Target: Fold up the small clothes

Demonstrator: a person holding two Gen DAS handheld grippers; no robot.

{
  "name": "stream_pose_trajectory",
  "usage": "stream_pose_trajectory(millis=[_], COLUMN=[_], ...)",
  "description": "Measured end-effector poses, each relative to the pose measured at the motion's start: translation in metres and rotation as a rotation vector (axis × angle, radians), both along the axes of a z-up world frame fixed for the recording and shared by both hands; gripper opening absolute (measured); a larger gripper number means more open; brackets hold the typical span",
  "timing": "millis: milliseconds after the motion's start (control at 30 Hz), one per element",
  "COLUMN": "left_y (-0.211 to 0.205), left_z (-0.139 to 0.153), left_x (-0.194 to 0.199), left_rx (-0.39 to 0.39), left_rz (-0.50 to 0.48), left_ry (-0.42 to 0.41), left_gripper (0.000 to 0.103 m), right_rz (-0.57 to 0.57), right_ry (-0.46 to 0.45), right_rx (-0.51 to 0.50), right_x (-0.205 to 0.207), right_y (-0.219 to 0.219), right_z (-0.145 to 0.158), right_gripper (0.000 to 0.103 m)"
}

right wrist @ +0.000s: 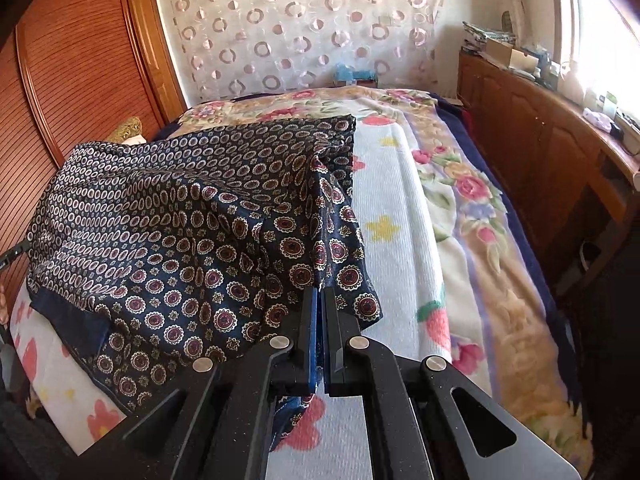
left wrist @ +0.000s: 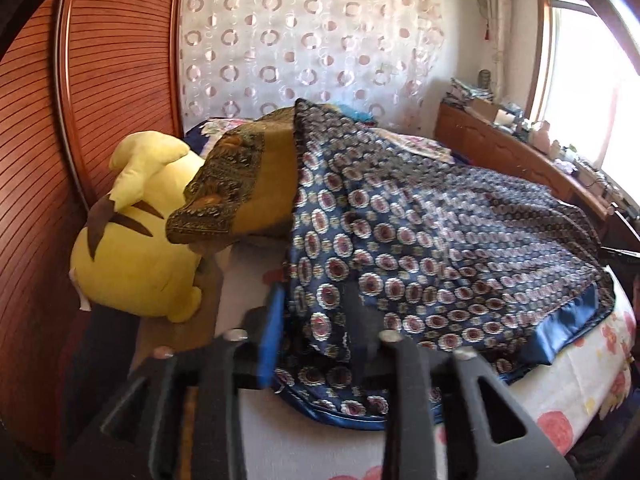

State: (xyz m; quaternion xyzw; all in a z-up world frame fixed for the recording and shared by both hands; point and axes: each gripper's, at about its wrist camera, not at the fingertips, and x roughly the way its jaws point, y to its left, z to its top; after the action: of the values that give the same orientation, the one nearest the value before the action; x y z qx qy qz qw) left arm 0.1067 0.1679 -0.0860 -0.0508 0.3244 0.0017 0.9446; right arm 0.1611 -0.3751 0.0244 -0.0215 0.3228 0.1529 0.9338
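Here, in the left wrist view, the left gripper (left wrist: 316, 340) is seen spread wide, the blue patterned cloth (left wrist: 420, 240) draped between its fingers but seemingly not pinched, beside a yellow plush toy (left wrist: 136, 240). In the right wrist view, the right gripper (right wrist: 321, 320) is nearly closed, a corner of the cloth clamped, probably so it can be lifted off the bed (right wrist: 404, 208) for folding.

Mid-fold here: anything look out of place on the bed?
Yes. The navy medallion-print cloth is draped up over an ochre patterned cloth lying against the yellow plush toy, so its far left end is raised. The right gripper is shut on the navy cloth's edge.
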Motion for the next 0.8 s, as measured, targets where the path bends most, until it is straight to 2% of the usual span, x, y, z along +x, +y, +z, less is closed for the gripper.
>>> stream_pose_trajectory(millis=[100, 133, 167, 233, 367, 533, 700, 733, 767, 800], left_y=[-0.005, -0.006, -0.007, -0.008, -0.006, -0.007, -0.011, -0.011, -0.012, -0.012], left_z=[0.001, 0.001, 0.001, -0.001, -0.007, -0.017, -0.026, -0.026, -0.027, -0.027], left_x=[-0.002, -0.001, -0.002, -0.002, 0.004, 0.009, 0.012, 0.012, 0.012, 0.013], left_rx=[-0.003, -0.003, -0.004, -0.007, 0.004, 0.010, 0.019, 0.022, 0.024, 0.024], left_rz=[-0.022, -0.027, -0.030, -0.030, -0.010, 0.000, -0.009, -0.010, -0.010, -0.010], left_ry=[0.011, 0.013, 0.014, 0.020, 0.053, 0.096, 0.134, 0.139, 0.142, 0.147], left_gripper=[0.060, 0.069, 0.072, 0.074, 0.075, 0.075, 0.075, 0.076, 0.076, 0.076], right_rz=[0.016, 0.019, 0.017, 0.018, 0.011, 0.006, -0.012, -0.009, -0.003, 0.007], right_ry=[-0.015, -0.016, -0.014, -0.025, -0.046, -0.037, 0.019, 0.022, 0.014, 0.005], right_rx=[-0.001, -0.005, -0.012, -0.025, -0.079, -0.142, -0.166, -0.165, -0.164, -0.159], right_x=[-0.011, -0.014, -0.015, -0.021, -0.027, -0.012, 0.011, 0.014, 0.016, 0.015], right_y=[0.001, 0.001, 0.002, 0.004, 0.003, 0.015, 0.025, 0.027, 0.028, 0.030], right_z=[0.000, -0.001, -0.001, 0.001, 0.004, 0.001, -0.007, -0.006, -0.004, -0.002], right_gripper=[0.005, 0.009, 0.013, 0.015, 0.032, 0.035, 0.035, 0.023, 0.006, 0.004])
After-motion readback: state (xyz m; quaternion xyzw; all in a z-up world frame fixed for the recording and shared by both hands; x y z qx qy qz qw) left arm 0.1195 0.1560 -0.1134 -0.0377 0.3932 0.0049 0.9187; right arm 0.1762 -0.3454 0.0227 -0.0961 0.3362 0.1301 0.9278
